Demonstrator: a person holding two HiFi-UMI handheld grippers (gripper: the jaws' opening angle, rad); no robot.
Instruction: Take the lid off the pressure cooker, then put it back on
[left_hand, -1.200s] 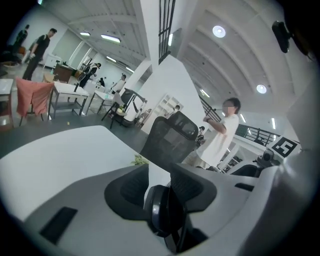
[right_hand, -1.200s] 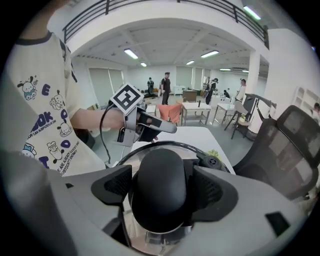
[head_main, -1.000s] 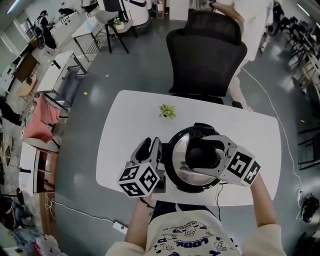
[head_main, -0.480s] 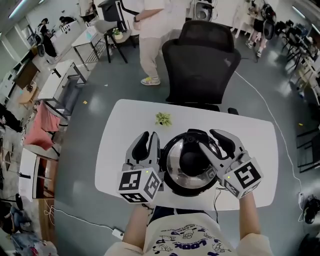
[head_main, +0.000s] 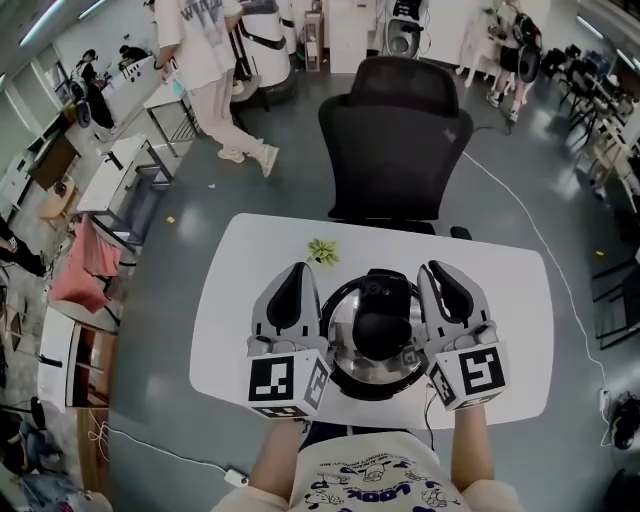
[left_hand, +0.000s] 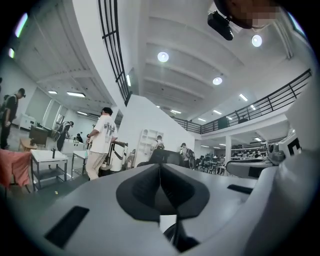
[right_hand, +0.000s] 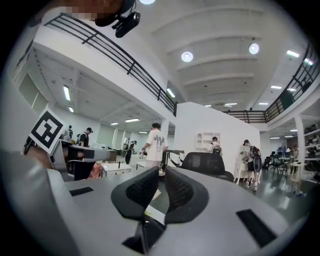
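Observation:
The pressure cooker (head_main: 343, 352) stands on the white table (head_main: 250, 250) with its silver lid on. The lid's black knob (head_main: 372, 330) and handle (head_main: 386, 285) show between my two grippers. My left gripper (head_main: 291, 275) hangs left of the cooker, pointing away from me, its pads pressed together in the left gripper view (left_hand: 160, 175), having just been closing. My right gripper (head_main: 447, 272) hangs right of the cooker. Its jaws have just been closing too; a narrow slit is left between the pads (right_hand: 161, 185), with nothing in it. Neither gripper touches the lid.
A small green plant (head_main: 322, 250) lies on the table behind the cooker. A black office chair (head_main: 395, 140) stands at the table's far side. A person (head_main: 210, 60) walks at the back left, and desks line the left wall.
Both grippers rose off the cooker and swung out to its sides, now pointing away from me. The right one left the lid's knob. Both pairs of jaws closed. A person behind walked left.

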